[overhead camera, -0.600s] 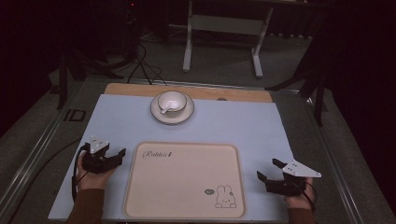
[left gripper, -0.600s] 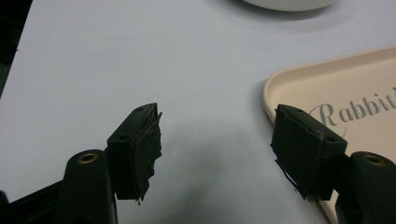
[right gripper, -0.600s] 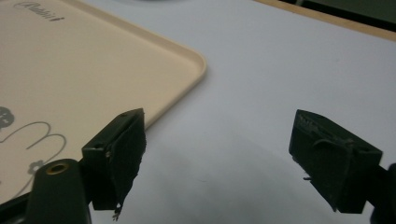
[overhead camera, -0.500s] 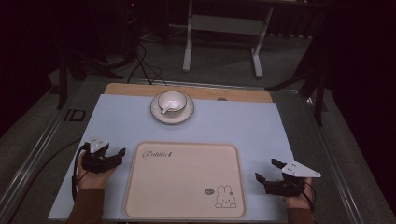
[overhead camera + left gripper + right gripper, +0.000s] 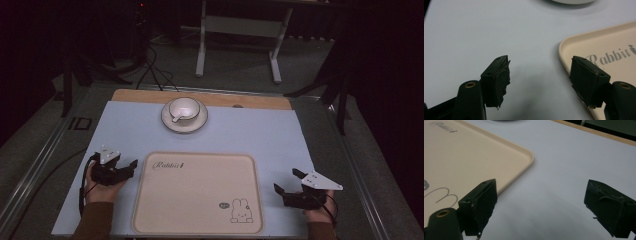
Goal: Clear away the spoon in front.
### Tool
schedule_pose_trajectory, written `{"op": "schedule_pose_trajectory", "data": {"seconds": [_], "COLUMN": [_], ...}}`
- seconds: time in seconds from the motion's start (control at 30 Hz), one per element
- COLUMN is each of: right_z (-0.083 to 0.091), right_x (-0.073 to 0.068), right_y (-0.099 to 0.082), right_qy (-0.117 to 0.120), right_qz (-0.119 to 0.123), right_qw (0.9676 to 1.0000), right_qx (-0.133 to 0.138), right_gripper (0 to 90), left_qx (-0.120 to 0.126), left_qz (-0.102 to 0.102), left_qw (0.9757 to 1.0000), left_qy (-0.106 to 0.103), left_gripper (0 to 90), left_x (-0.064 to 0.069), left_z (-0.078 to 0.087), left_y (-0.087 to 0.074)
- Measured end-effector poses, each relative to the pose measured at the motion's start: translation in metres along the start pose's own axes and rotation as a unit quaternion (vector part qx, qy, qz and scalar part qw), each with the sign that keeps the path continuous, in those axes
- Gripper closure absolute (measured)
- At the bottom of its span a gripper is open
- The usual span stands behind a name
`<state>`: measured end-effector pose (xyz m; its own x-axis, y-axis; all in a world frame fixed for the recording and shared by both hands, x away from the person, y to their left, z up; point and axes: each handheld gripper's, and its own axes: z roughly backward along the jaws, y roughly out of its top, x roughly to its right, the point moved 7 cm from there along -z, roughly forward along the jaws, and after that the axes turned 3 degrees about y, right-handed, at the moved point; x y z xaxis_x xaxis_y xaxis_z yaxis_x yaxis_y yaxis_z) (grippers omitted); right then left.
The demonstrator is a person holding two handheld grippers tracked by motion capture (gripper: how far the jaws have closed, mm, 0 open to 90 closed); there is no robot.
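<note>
1. High view showed the tray [image 5: 197,192] lying flat on the near middle of the pale blue mat [image 5: 260,132], between the two grippers. The cup [image 5: 183,109] sat on its saucer [image 5: 170,121] well beyond the tray, near the mat's far edge.
2. The left gripper [image 5: 131,166] rested just beside the tray's left rim, jaws wide apart with nothing between them; in the left gripper view one jaw stood over the tray's corner [image 5: 564,47], the other over bare mat.
3. The right gripper [image 5: 287,181] lay near the tray's right edge, not touching it. Its jaws were also spread wide and empty, and the right gripper view showed the tray's rounded corner [image 5: 530,157] ahead of the left jaw.
4. The tray looked like thin, stiff plastic: probably light, smooth and somewhat slippery, with a low raised lip all around.
5. That lip seemed the only place to take hold. A pinch at the middle of each side rim, one gripper per side, would likely keep it level; a single corner grip would probably let it tilt or slide.
6. The cup and saucer looked ceramic, so fragile and liable to shift on each other.
</note>
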<state>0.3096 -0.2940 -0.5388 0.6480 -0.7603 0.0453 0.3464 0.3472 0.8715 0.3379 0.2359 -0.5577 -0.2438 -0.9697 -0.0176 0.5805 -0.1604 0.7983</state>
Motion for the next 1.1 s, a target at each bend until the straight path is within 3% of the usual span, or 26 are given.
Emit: {"op": "schedule_pose_trajectory", "data": {"seconds": [0.1,0.33,0.6,0.7,1.1], "right_z": [0.0,0.0,0.001,-0.001,-0.001], "right_x": [-0.002,0.0,0.0,-0.001,0.0], "right_y": [0.001,0.002,0.002,0.0,0.0], "right_qy": [0.001,-0.001,-0.002,-0.001,0.0], "right_qz": [0.005,0.004,0.009,0.009,0.01], "right_qw": [1.0,1.0,0.9999,0.9999,0.9999], "right_qx": [0.0,0.008,0.007,0.003,0.007], "right_gripper": [11.2,11.2,11.3,11.3,11.3], "left_qx": [-0.001,0.029,0.05,0.058,0.055], "left_qz": [-0.001,-0.025,-0.027,-0.028,-0.064], "left_qw": [1.0,0.9992,0.9982,0.9975,0.9959], "left_qy": [-0.005,-0.006,-0.019,-0.03,-0.032], "left_gripper": [31.7,32.4,33.2,33.5,35.0], "left_x": [0.001,0.01,0.018,0.024,0.038], "left_z": [-0.002,0.001,-0.003,-0.006,-0.02], "left_y": [0.003,0.026,0.054,0.071,0.103]}}
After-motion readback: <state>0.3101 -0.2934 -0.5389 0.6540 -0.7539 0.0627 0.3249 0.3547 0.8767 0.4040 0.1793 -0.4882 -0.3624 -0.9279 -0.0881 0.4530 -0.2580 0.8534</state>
